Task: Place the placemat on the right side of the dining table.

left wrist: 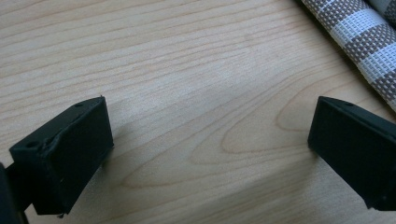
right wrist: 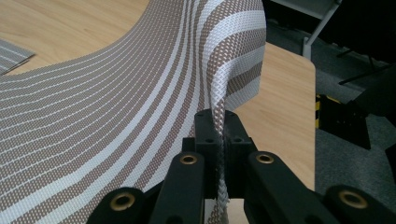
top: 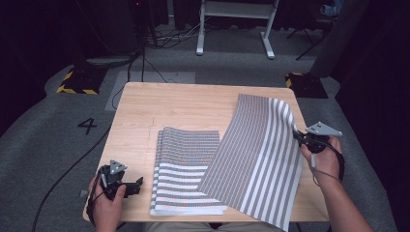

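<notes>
A brown-and-white striped woven placemat lies tilted across the right half of the wooden table, its right edge lifted. My right gripper is shut on that edge; in the right gripper view the fabric is pinched between the closed jaws and curves away to the left. A stack of matching placemats lies flat at the table's front centre, partly under the lifted one. My left gripper rests at the front left of the table, open, with bare wood between its fingers; a mat edge lies beyond.
The table's right edge drops to grey carpet. A white desk frame stands behind the table, with cables and yellow-black marked bases on the floor. The far left of the tabletop is bare wood.
</notes>
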`<state>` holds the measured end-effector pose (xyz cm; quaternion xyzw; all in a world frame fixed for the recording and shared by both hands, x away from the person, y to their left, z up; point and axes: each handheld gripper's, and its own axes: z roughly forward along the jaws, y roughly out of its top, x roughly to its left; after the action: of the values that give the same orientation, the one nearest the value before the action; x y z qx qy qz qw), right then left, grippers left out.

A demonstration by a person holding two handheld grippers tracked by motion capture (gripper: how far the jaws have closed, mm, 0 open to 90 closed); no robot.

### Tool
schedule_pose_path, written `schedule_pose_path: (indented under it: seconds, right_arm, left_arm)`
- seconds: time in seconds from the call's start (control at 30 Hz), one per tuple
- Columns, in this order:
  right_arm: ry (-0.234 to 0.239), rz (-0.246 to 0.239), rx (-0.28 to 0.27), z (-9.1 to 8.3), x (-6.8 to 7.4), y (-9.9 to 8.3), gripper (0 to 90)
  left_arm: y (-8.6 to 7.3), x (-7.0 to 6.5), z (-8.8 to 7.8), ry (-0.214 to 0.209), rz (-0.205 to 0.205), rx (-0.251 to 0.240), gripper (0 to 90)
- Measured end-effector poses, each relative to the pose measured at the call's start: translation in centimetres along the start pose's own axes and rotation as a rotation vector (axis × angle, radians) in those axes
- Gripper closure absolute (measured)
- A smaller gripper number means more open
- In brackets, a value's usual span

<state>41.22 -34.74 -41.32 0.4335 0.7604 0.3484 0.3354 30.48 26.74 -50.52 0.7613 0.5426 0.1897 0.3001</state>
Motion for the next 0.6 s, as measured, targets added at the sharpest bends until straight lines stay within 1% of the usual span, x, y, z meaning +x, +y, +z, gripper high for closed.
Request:
schedule_pose_path:
  seconds: [0.03, 0.13, 0.2, 0.3, 0.4, 0.5, 0.53, 0.6]
  right_arm:
    - [-0.004, 0.000, 0.002, 0.2, -0.2, 0.3, 87.6]
    - [0.003, 0.007, 0.012, 1.0, -1.4, 1.1, 87.5]
    - [-0.010, 0.004, 0.021, 1.5, -1.9, 1.6, 87.5]
    - [-0.029, -0.016, 0.045, 2.3, -2.7, 2.1, 87.4]
    - [-0.046, -0.016, 0.069, 3.4, -3.5, 2.4, 87.4]
    - [-0.050, 0.010, 0.089, 4.5, -4.4, 2.4, 87.2]
    - [-0.053, 0.033, 0.102, 5.3, -5.0, 2.2, 87.2]
    - [-0.051, 0.056, 0.112, 5.9, -5.6, 2.0, 87.0]
  left_arm:
    - [0.0, 0.0, 0.0, 0.000, 0.000, 0.000, 0.1]
    - [0.0, 0.0, 0.0, 0.000, 0.000, 0.000, 0.1]
    - [0.0, 0.0, 0.0, 0.000, -0.001, 0.000, 0.1]
    - [0.0, 0.0, 0.0, 0.000, 0.000, 0.000, 0.1]
    - [0.0, 0.0, 0.0, -0.002, 0.000, 0.002, 0.1]
    - [0.0, 0.0, 0.0, -0.002, 0.000, 0.003, 0.1]
    - [0.0, 0.0, 0.0, -0.002, 0.000, 0.003, 0.1]
    - [0.0, 0.0, 0.0, -0.002, 0.000, 0.003, 0.1]
